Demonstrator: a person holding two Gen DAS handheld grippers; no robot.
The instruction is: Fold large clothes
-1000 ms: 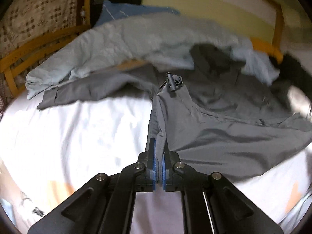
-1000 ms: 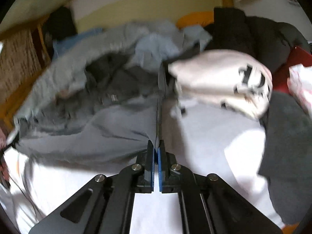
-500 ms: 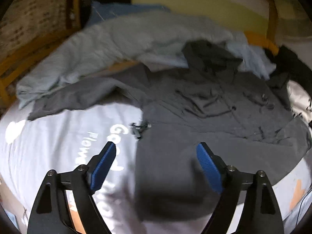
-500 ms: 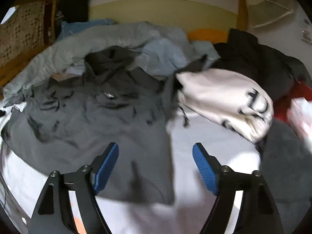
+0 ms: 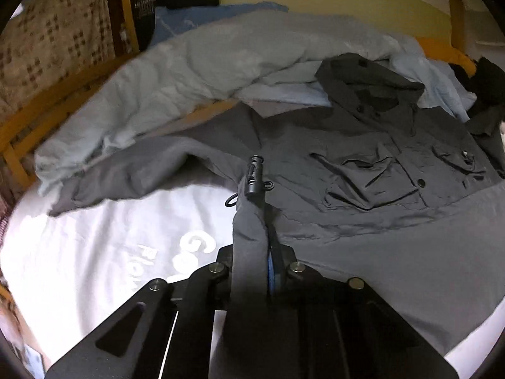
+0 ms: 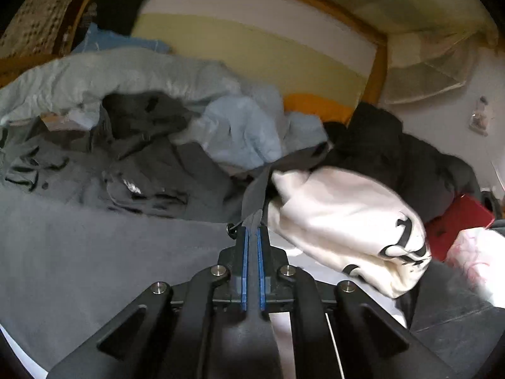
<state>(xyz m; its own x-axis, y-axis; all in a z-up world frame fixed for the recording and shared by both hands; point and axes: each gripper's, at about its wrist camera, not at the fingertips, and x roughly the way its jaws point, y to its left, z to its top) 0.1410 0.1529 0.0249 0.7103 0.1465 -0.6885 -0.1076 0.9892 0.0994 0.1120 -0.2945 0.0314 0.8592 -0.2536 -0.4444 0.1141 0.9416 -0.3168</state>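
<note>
Left gripper [image 5: 263, 259] is clamped tight on the grey jacket [image 5: 363, 170], a fold of hem pinched between its jaws and draping back over the black frame. A sliver of blue pad [image 5: 270, 271] peeks out on the right side of the cloth. Just beyond the pinch, the black cord toggle [image 5: 255, 175] stands up from the fabric ridge, its loop of cord beside it.

Right gripper [image 6: 251, 246] is closed on the jacket [image 6: 94, 237] too, both blue pads [image 6: 244, 268] nearly together with a thin strip of grey hem running between them and down over the frame. A small black toggle sits just left of the fingertips.

Both tools point forward and slightly down over the bed, toward the far headboard [image 6: 377, 72]. The jacket lies spread on the white sheet [image 5: 94, 252], front up, chest pockets [image 5: 369, 180] and collar toward the far side, one sleeve trailing out to the left. Its near hem is raised at each pinch.

Behind it, a pale blue duvet [image 5: 195, 63] is heaped along the far left. On the right, a cream hoodie [image 6: 347, 221] with black lettering lies just beside the right fingers, touching the jacket's edge. Dark clothes [image 6: 394, 151] are piled behind it, with a red item [image 6: 457, 221] farther right.
</note>
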